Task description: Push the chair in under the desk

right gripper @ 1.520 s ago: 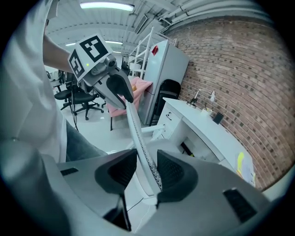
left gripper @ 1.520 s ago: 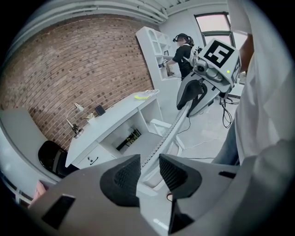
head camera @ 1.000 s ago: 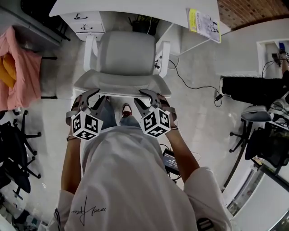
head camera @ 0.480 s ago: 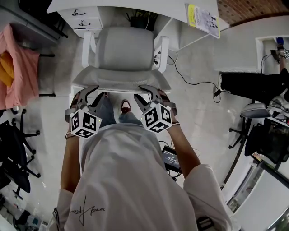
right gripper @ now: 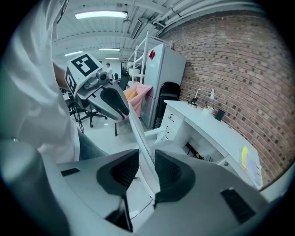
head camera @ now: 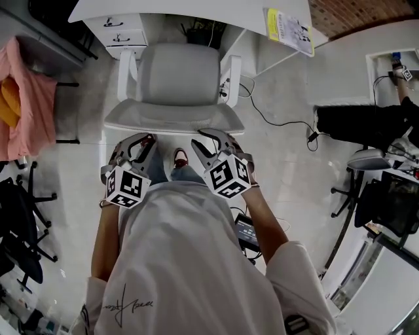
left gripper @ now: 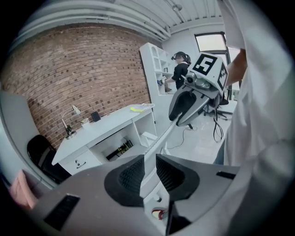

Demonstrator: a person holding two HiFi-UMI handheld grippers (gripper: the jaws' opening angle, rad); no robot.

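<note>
Floor: pale grey, with a black cable trailing across it right of the chair.
Desk: white, along the far side of the scene.
Chair: grey seat with white armrests, standing just near of the desk's edge and facing the open knee space right of the drawers. Its back is on the near side, toward the person.
Person: in a white shirt, standing directly behind the chair's back, one shoe showing between the grippers.
Pink cloth: hanging at the far left, well apart from the chair.
Drawers: white unit under the desk's left end.
Paper: yellow-edged sheet lying on the desk's right end.
Left gripper: at the left part of the chair's back; jaws closing, pads against the two faces of the thin top edge.
Right gripper: at the right part of the same edge; jaws closing, pads pinching it likewise.
</note>
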